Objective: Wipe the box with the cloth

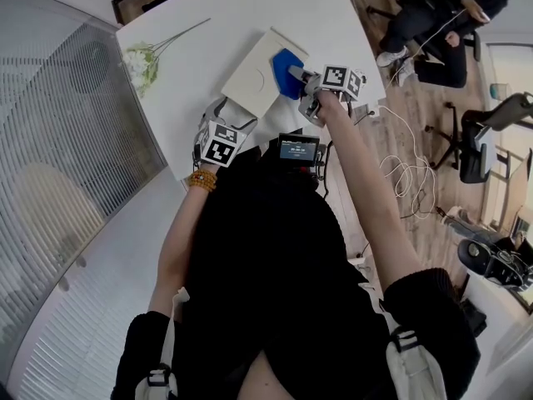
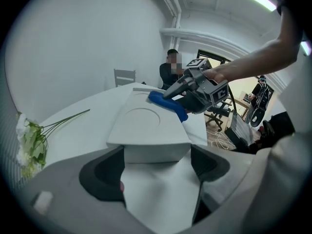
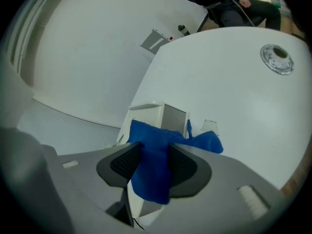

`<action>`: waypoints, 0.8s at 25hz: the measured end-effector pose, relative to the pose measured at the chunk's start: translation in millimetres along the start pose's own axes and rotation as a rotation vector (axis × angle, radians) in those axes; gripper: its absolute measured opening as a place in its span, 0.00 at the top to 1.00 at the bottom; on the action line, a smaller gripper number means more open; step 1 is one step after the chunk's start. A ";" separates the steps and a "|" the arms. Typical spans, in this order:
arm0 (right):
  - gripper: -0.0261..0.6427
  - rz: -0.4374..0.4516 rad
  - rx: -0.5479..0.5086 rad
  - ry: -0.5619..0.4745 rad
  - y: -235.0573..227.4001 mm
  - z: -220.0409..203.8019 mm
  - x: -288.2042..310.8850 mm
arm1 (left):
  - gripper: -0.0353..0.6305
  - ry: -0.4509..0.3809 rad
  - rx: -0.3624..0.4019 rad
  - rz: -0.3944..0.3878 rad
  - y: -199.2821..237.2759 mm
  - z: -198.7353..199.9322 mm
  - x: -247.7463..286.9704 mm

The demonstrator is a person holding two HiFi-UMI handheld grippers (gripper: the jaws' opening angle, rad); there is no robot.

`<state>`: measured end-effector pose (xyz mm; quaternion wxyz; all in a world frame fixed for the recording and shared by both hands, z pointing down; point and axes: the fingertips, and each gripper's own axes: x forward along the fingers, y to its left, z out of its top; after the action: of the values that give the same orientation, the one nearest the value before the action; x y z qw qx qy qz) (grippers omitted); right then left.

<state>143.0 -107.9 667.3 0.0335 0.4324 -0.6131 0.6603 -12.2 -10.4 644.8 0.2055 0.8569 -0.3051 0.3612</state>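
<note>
A flat white box (image 1: 254, 77) lies on the white table (image 1: 208, 23). Its near end sits between the jaws of my left gripper (image 1: 221, 108), which is shut on it; the left gripper view shows the box (image 2: 146, 123) filling the gap of that gripper (image 2: 156, 160). A blue cloth (image 1: 286, 61) rests against the box's right edge, and my right gripper (image 1: 298, 75) is shut on it. In the right gripper view the cloth (image 3: 153, 167) is bunched between the pads of the right gripper (image 3: 152, 164), draped over a corner of the box (image 3: 173, 116).
A bunch of white flowers (image 1: 143, 63) lies on the table left of the box. The table edge runs close to the right of the box. Beyond it are a seated person (image 1: 433, 15), an office chair (image 1: 475, 140) and a white cable (image 1: 404, 173) on the floor.
</note>
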 end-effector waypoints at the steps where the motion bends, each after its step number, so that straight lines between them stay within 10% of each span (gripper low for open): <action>1: 0.67 -0.006 -0.006 0.005 1.5 -0.4 -1.2 | 0.13 0.002 0.006 0.002 -0.3 -0.4 -0.7; 6: 0.83 -0.023 0.022 -0.057 0.4 17.1 -17.5 | 0.13 0.004 0.015 -0.008 -1.1 -0.5 -1.6; 20: 0.68 -0.080 -0.025 0.022 8.6 -17.1 0.9 | 0.14 0.003 -0.017 0.023 4.4 1.8 -1.1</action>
<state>128.4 -96.1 663.2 0.0722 0.4488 -0.6030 0.6556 -14.9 -14.2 643.4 0.2089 0.8512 -0.3175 0.3620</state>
